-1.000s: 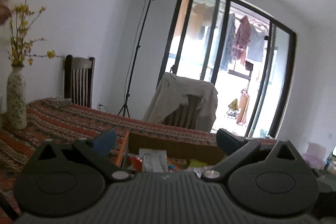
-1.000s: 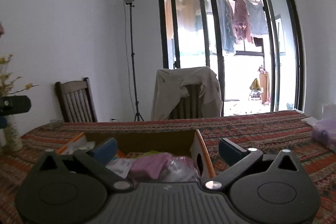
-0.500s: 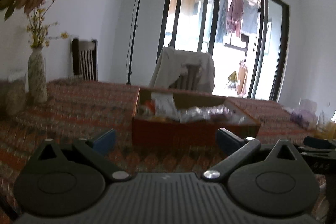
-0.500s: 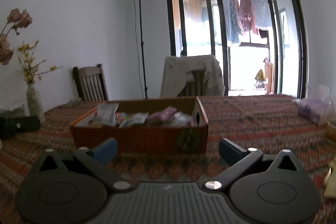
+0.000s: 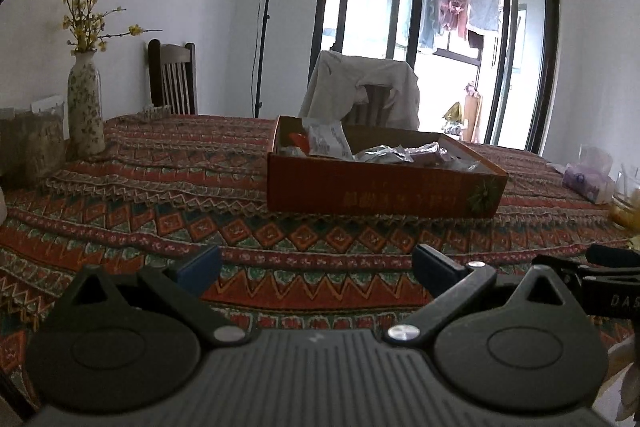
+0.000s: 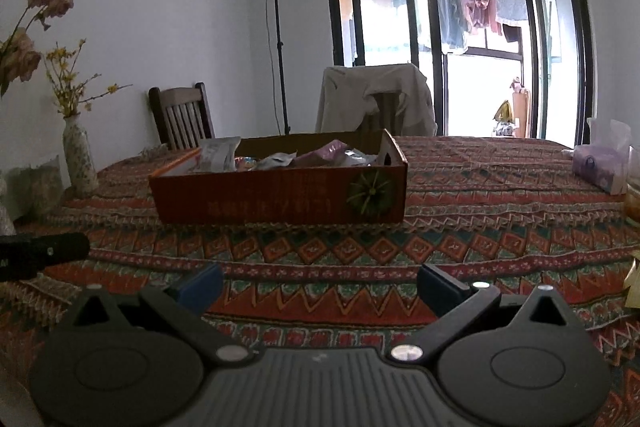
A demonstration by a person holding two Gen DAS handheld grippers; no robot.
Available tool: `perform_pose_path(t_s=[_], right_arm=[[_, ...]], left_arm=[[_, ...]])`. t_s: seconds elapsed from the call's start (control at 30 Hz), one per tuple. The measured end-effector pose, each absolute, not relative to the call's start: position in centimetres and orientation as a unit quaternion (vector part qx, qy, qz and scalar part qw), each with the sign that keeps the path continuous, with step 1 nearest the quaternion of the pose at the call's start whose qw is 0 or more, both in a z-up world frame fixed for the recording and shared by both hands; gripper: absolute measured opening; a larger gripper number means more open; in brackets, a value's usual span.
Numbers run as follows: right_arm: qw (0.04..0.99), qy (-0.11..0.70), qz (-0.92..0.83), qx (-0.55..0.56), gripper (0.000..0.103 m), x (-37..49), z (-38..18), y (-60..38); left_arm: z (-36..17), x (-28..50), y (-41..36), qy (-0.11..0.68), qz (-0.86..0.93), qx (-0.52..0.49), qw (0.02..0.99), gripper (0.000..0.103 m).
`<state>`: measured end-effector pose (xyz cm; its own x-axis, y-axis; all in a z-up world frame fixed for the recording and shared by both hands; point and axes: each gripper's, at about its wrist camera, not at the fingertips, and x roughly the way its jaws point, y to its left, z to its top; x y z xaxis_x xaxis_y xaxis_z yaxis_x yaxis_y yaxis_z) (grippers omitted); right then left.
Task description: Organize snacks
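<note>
Pulled back from the shallow orange cardboard box [image 6: 280, 195], now well apart on the patterned-cloth worktop [image 6: 360, 251]. Left gripper [image 5: 316, 261] and right gripper [image 6: 320, 281] both released, empty. Crinkly foil snack packets [image 5: 384, 153] heaped inside; risk of spilling if snagged.

Patterned table [image 5: 168, 227] carries snack box [image 5: 380, 193], vase [image 5: 85, 109], tissue pack [image 6: 598, 169].

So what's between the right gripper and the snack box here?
Only bare patterned tablecloth lies between the open right gripper and the orange snack box, as the right wrist view shows.
</note>
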<state>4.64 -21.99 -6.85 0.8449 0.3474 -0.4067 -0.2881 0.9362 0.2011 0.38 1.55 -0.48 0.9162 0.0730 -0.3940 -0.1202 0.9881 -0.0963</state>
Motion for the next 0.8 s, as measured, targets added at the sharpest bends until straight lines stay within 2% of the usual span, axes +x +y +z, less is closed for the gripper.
perform_pose_path(t_s=[0.8], right_arm=[[0.957,0.228,0.164,0.067,0.103,4.70,-7.03,-22.21]], left_arm=[[-0.70,0.23,1.08,0.200,0.045,-0.056,0.977,0.103]])
